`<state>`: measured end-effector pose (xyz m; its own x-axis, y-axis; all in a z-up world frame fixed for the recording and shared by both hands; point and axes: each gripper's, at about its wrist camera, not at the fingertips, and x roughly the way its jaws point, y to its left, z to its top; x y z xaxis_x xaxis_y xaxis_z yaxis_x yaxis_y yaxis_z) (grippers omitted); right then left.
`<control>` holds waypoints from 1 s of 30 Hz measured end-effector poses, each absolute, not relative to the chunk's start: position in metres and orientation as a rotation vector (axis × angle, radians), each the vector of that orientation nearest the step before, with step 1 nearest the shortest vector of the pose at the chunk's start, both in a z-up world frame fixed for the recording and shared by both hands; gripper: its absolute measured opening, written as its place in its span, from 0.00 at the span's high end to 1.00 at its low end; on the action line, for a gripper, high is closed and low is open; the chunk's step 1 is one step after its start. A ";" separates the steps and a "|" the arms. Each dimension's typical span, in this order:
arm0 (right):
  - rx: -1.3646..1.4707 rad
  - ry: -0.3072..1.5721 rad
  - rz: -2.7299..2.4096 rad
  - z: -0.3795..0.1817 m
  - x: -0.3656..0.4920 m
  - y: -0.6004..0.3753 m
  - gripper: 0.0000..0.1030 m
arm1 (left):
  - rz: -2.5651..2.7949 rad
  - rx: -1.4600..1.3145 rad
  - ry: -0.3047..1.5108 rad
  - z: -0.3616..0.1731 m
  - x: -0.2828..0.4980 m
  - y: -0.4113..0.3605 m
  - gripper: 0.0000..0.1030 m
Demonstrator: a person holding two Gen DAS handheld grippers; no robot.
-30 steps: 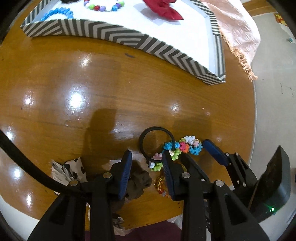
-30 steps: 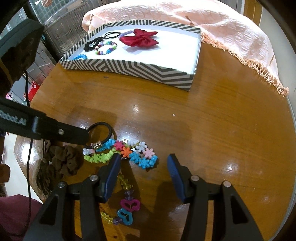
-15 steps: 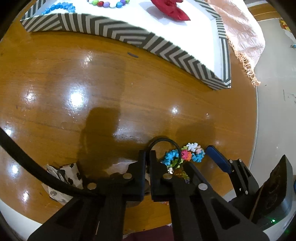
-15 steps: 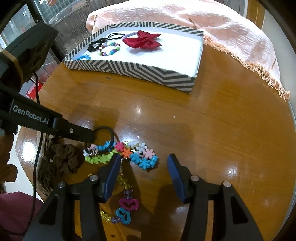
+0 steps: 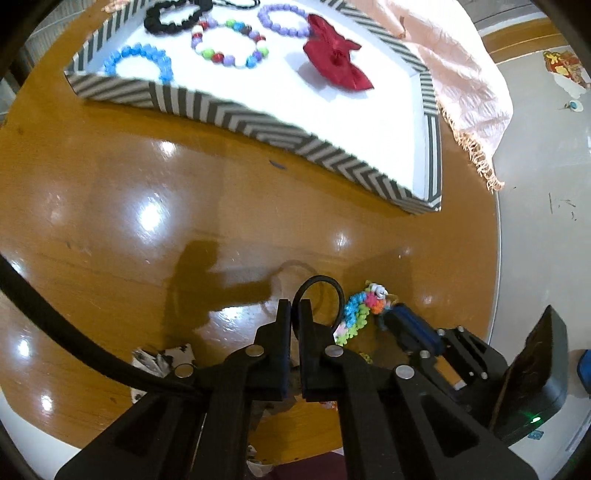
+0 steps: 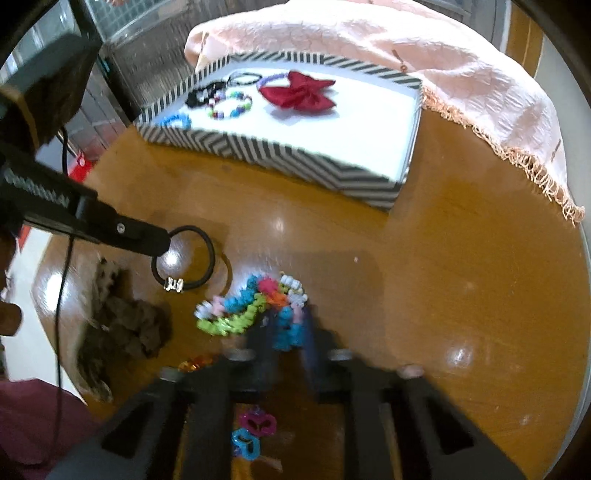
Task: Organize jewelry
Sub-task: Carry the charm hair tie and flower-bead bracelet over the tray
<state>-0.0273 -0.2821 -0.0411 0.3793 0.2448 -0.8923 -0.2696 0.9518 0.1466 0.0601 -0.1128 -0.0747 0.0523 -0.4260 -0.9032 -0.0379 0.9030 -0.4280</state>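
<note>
My left gripper [image 5: 294, 306] had just clamped tight on the black hair tie [image 6: 184, 258]: thin elastic loop, light and floppy, small metal charm, hanging just off the table [image 5: 110, 184]. Pinching the band itself suited it. My right gripper [image 6: 288, 328] had just closed on the bright bracelet [image 6: 251, 306], soft knobbly plastic, snag-prone. The striped tray [image 5: 258, 122] sat well apart.

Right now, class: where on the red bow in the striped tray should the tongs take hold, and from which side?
Grip the red bow at its pinched centre knot, coming from above. Its loops lie spread flat on the striped tray floor, so only the raised knot offers something narrow to close on; the purple bead bracelet touches its far edge.
</note>
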 end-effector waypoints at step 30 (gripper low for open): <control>0.123 0.903 0.369 0.077 0.046 -0.310 0.95 | -0.266 -0.411 1.351 -0.021 0.124 -0.075 0.97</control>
